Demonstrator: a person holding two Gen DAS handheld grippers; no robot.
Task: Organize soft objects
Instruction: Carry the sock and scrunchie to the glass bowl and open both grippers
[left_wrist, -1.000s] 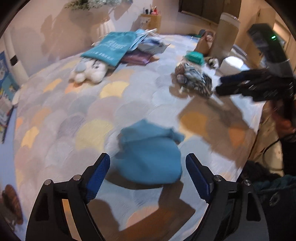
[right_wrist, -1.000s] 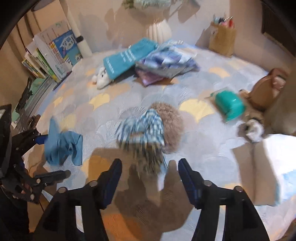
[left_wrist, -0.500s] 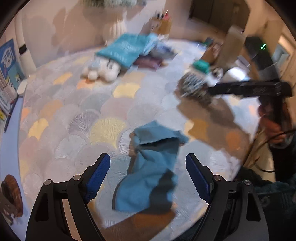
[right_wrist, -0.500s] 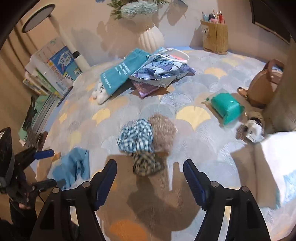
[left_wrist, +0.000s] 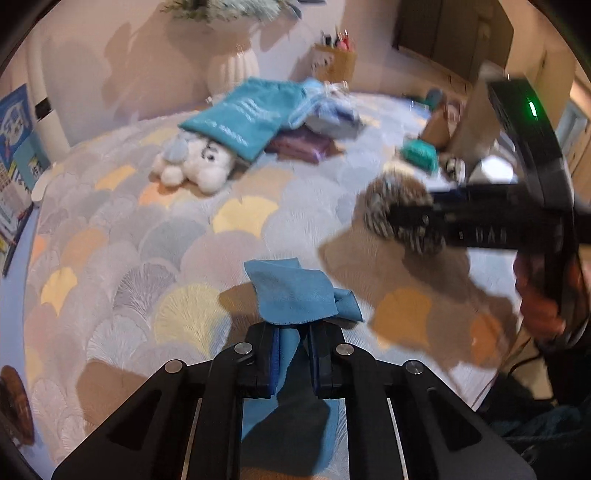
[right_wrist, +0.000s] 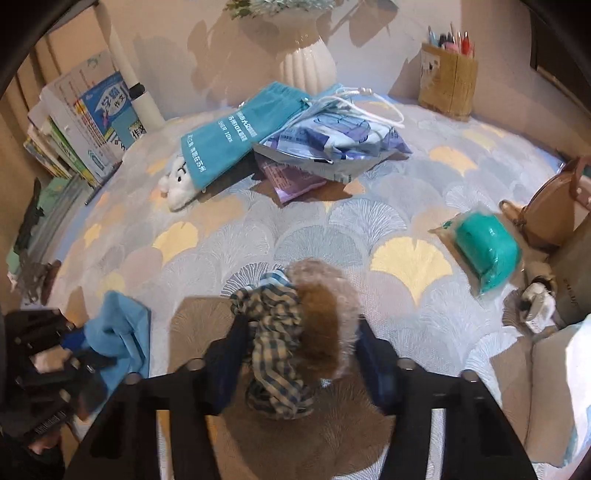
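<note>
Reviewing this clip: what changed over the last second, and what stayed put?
The left claw, open a second ago, has shut on the blue cloth. The right claw has come down around the scrunchie pile; whether it grips yet I cannot tell. The plush toy, teal bag and green pouch lie where they were.

Blue cloth (left_wrist: 295, 295) crumpled, lifted off patterned mat; plaid-and-fuzzy scrunchie bundle (right_wrist: 295, 332) bunched mid-mat, right of cloth.
</note>
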